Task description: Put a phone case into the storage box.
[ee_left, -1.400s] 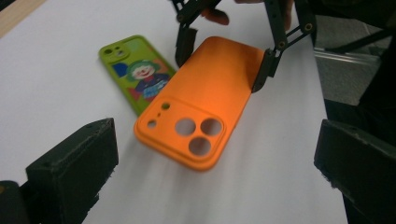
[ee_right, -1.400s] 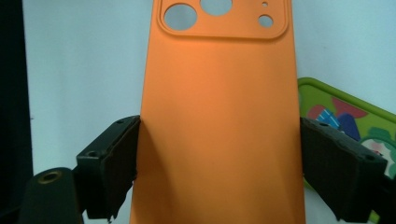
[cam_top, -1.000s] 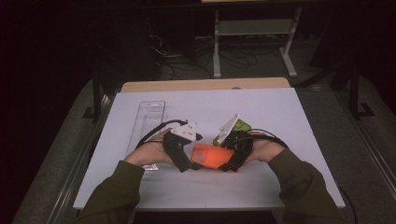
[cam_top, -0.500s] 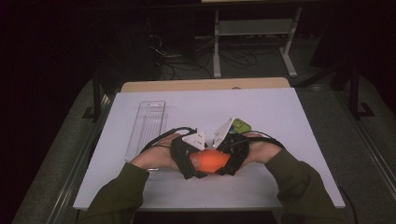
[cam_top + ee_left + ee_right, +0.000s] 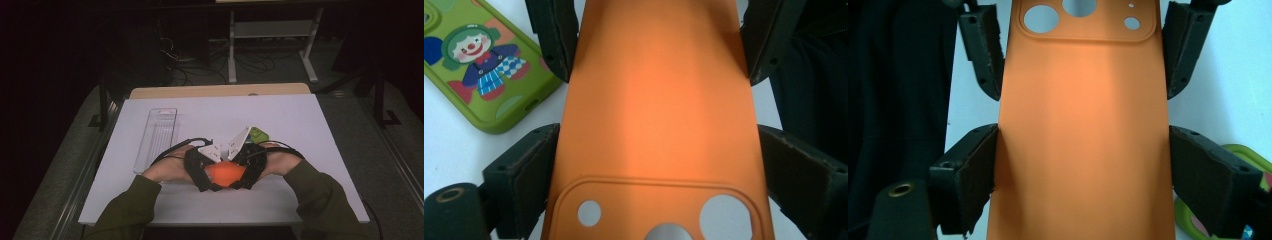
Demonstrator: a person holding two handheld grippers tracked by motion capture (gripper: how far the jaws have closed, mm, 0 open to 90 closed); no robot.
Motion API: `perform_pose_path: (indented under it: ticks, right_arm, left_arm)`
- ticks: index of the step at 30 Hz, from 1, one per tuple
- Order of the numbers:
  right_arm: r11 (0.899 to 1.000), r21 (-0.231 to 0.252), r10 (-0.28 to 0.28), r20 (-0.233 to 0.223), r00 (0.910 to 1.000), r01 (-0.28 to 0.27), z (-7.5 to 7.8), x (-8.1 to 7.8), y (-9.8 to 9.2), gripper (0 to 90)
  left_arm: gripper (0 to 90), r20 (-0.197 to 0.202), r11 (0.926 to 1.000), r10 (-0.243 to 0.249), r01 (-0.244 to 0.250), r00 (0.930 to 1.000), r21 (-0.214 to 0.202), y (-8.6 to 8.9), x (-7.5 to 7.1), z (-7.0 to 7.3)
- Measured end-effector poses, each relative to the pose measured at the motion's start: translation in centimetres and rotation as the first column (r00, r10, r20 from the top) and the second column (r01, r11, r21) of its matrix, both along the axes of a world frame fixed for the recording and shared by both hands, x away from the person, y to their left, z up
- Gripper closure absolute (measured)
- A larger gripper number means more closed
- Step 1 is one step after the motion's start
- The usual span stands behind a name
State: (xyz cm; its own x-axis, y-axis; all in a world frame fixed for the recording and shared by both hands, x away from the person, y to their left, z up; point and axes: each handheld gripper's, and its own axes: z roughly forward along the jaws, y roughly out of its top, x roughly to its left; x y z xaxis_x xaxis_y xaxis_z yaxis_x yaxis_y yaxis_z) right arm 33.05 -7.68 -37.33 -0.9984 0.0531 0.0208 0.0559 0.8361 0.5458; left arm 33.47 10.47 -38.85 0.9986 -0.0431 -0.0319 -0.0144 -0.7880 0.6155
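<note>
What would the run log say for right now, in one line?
left gripper: just closed on orange phone case | right gripper: gripping same case, opposite end | green clown phone case: on table beside | clear tray: left

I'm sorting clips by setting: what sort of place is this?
Probably a lab or workshop recording station: a white table in a dark room, cables on the floor, and a metal stand behind it.

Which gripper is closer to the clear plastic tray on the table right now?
Left. The left gripper sits just right of the clear plastic tray, clamped on the orange phone case. The right gripper holds the case's far side, farther from the tray.
</note>
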Motion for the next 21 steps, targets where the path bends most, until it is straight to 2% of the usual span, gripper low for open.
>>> perform_pose_path:
  ticks: [2, 6, 8, 10, 13, 14, 15, 16, 17, 19, 20, 21]
  right_arm:
    - [1.0, 0.003, 0.002, 0.001, 1.0, -0.002, 0.0, 0.0, 0.0, 15.2]
    - [1.0, 0.007, 0.009, 0.006, 0.9999, -0.009, 0.0, 0.0, 0.0, 15.1]
    - [1.0, 0.012, 0.012, 0.015, 0.9998, -0.012, 0.0, 0.0, 0.0, 15.0]
    - [1.0, 0.019, 0.006, 0.008, 0.9999, -0.006, -0.1, 0.0, 0.0, 14.6]
    - [0.998, 0.054, -0.017, -0.012, 0.9998, 0.017, 0.0, 0.1, -0.3, 10.9]
    - [0.998, 0.053, -0.029, 0.005, 0.9996, 0.029, 0.2, 0.2, -0.6, 6.5]
    - [0.997, 0.067, -0.044, -0.007, 0.999, 0.045, 0.3, 0.3, -0.8, 5.0]
    - [0.992, 0.097, -0.085, -0.003, 0.9964, 0.085, 0.5, 0.4, -1.4, 2.2]
    - [0.992, 0.097, -0.085, -0.003, 0.9964, 0.085, 0.5, 0.4, -1.4, 2.2]
    - [0.984, 0.12, -0.135, -0.008, 0.9908, 0.135, 0.8, 0.5, -2.2, 2.0]
    - [0.97, 0.139, -0.198, -0.035, 0.9797, 0.201, 0.9, 0.6, -3.0, 2.0]
    - [0.965, 0.146, -0.216, -0.032, 0.9759, 0.218, 0.9, 0.6, -3.4, 2.0]
  left_arm:
    - [13.5, -0.022, 0.9999, 0.005, -0.005, 0.9997, -0.012, 0.0, 0.0, 0.0]
    - [14.6, -0.027, 0.9999, 0.005, -0.005, 0.9996, -0.009, 0.1, 0.0, 0.0]
    - [15.1, -0.018, 1.0, 0.007, -0.006, 0.9998, 0.001, 0.1, 0.0, 0.1]
    - [15.3, -0.032, 0.9999, 0.015, -0.016, 0.9994, -0.003, 0.2, 0.1, 0.1]
    - [15.5, -0.024, 0.9991, 0.041, -0.041, 0.9988, 0.007, 0.3, 0.1, 0.3]
    - [15.4, -0.023, 0.9989, 0.045, -0.045, 0.9987, 0.012, 0.4, 0.2, 0.3]
    - [15.4, -0.027, 0.9982, 0.06, -0.06, 0.9978, 0.004, 0.5, 0.2, 0.3]
    - [15.4, -0.03, 0.9974, 0.072, -0.072, 0.9969, 0.005, 0.6, 0.3, 0.3]
    - [15.4, -0.037, 0.9958, 0.091, -0.091, 0.9951, 0.002, 0.7, 0.3, 0.3]
    - [15.4, -0.038, 0.9917, 0.128, -0.129, 0.991, -0.001, 0.8, 0.4, 0.3]
    - [15.4, -0.042, 0.9894, 0.145, -0.145, 0.9886, 0.002, 0.9, 0.5, 0.3]
    - [15.4, -0.048, 0.9874, 0.158, -0.158, 0.9863, -0.006, 1.0, 0.6, 0.3]
